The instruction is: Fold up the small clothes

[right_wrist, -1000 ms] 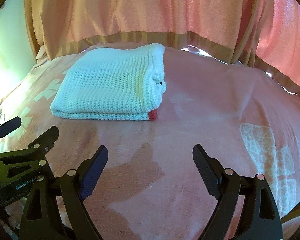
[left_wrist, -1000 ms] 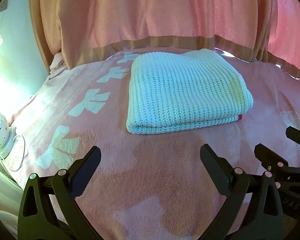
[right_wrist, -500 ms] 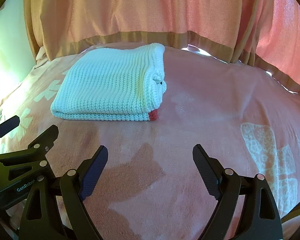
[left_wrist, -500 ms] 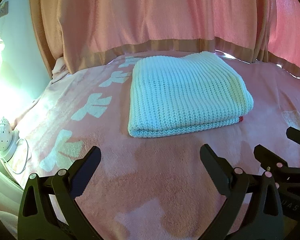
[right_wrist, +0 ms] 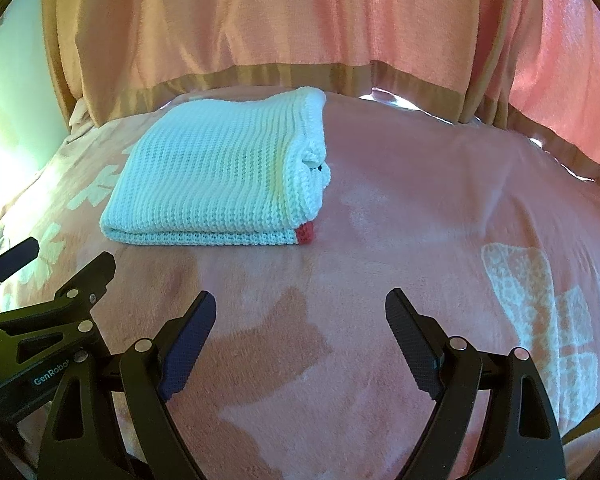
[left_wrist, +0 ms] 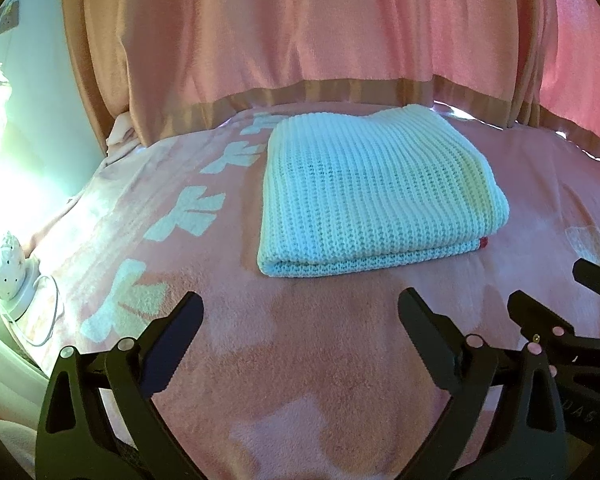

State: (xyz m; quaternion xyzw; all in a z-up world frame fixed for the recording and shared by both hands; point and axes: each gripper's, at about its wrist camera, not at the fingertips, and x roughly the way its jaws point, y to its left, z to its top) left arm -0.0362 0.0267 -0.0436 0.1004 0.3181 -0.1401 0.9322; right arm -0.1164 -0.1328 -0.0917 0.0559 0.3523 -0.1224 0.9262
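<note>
A: Where does the garment sit?

B: The white chunky-knit garment, folded into a thick rectangle, lies flat on the pink fleece blanket with pale flower shapes, toward the far side, close to the hem of the pink curtain with a tan border band. A small red patch shows at its near right corner.

A: How do its edges look?

B: The near edge shows stacked layers, lined up fairly evenly. The left edge is a rounded fold. The right edge, seen from the right wrist, is bulkier, with a lump of knit bunched partway along.

A: And the grippers?

B: The left gripper has its black fingers spread wide with nothing between them, only bare blanket. The right gripper is likewise spread wide and empty. Both hover near the front, apart from the garment, side by side.

A: Room to move?

B: A broad band of bare blanket lies between the fingertips and the near edge. To the right of the garment the blanket is free out to the curtain. On the left, a white dotted lamp with a thin cord sits at the blanket's edge, well apart from the garment.
</note>
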